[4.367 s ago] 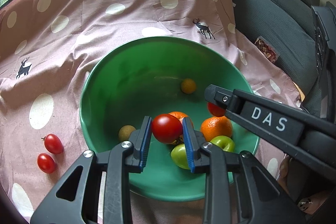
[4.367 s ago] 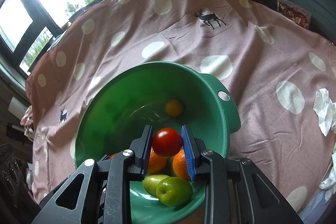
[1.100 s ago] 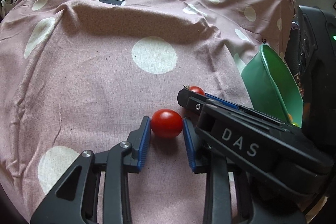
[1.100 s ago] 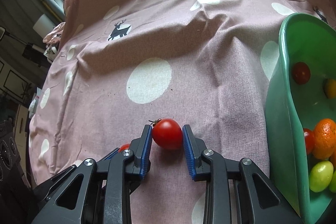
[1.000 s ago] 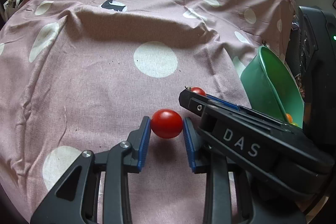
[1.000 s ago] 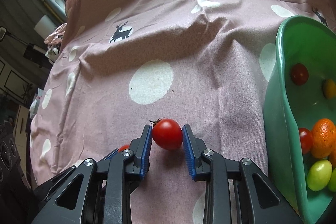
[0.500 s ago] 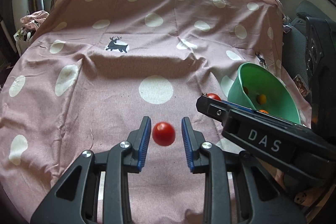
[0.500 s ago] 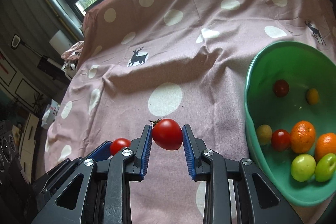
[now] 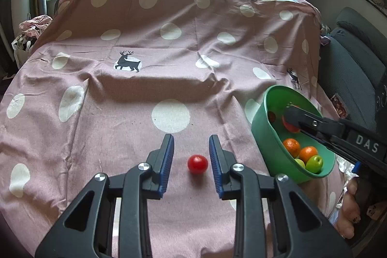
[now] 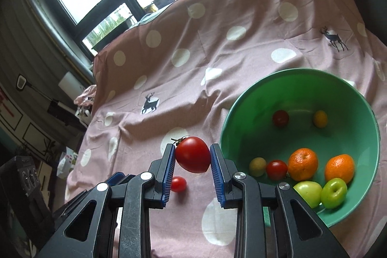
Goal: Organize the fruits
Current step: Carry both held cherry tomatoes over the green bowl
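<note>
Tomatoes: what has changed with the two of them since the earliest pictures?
The left tool released the loose tomato onto the cloth and rose. The right tool kept the stemmed tomato, lifting it toward the green bowl. Bowl fruit unchanged.

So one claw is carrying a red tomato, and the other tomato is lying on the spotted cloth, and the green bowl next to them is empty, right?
Not quite. The green bowl is not empty: the right wrist view shows oranges, green fruits and small tomatoes inside. The rest holds: the right gripper carries a red tomato, and the other tomato lies on the spotted cloth.
</note>
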